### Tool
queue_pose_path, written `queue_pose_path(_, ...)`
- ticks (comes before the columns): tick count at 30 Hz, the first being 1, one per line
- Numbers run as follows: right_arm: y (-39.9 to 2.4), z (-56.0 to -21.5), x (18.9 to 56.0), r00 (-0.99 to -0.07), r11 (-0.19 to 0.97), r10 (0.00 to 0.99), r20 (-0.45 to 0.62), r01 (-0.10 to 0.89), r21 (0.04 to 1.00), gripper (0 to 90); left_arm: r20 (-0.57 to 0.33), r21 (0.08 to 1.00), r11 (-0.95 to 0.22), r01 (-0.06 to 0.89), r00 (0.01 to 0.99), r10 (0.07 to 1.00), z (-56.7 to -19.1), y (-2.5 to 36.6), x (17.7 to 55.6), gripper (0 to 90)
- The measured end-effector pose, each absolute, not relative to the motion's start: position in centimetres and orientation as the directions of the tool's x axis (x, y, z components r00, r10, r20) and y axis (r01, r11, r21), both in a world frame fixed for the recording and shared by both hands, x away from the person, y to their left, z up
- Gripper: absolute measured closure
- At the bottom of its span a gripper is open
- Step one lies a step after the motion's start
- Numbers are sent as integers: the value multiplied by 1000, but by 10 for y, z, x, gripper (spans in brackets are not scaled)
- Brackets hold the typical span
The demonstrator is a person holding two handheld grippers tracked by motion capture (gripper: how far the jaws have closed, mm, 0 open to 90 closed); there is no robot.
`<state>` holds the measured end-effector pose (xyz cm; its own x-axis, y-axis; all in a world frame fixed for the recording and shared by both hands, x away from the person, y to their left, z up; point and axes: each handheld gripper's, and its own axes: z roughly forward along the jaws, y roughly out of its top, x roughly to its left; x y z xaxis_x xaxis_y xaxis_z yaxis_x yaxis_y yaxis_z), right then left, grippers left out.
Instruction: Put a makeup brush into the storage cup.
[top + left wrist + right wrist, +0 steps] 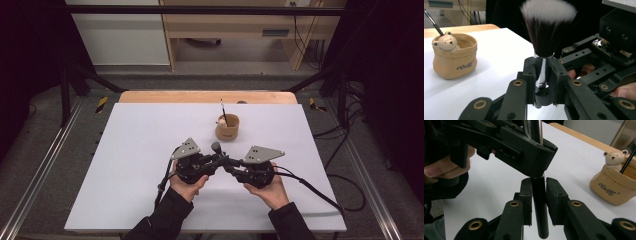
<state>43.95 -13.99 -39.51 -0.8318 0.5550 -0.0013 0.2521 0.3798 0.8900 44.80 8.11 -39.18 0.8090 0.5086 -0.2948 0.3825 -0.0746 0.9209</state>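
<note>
White sheet covering the bench [130, 165], wooden edge peeking out at the far side, dark room all around. Both tools meet over the middle of the sheet, nearer the person's side. The left tool [541, 75] is clenched on the shiny metal collar of a makeup brush [546, 30], which stands upright with its fluffy white-tipped bristles on top. The right tool [538, 195] sits just under it, jaws either side of the brush's black handle; the left pad looks to be touching it, with a thin gap on the other side, so I can't tell if it's really gripping. So the brush is up off the sheet, between the two tools. Farther back stands a small tan cup [227, 127] with a little bear [446, 42] on its rim and a thin dark stick [223, 111] poking out of it, well apart from the tools
</note>
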Motion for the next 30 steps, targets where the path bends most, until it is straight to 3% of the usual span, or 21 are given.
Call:
queue_pose_path(12,-138,-394,439,-846,384,533,9,251,889,794,-280,926,-80,369,814,509,-390,81,448,754)
queue_pose_path(23,-141,-393,443,-818,378,575,9,275,884,794,-236,937,-100,334,819,523,-382,99,449,480)
queue_pose_path(30,-145,-389,445,-802,364,598,5,278,889,794,-186,945,-129,300,820,542,-379,117,448,364)
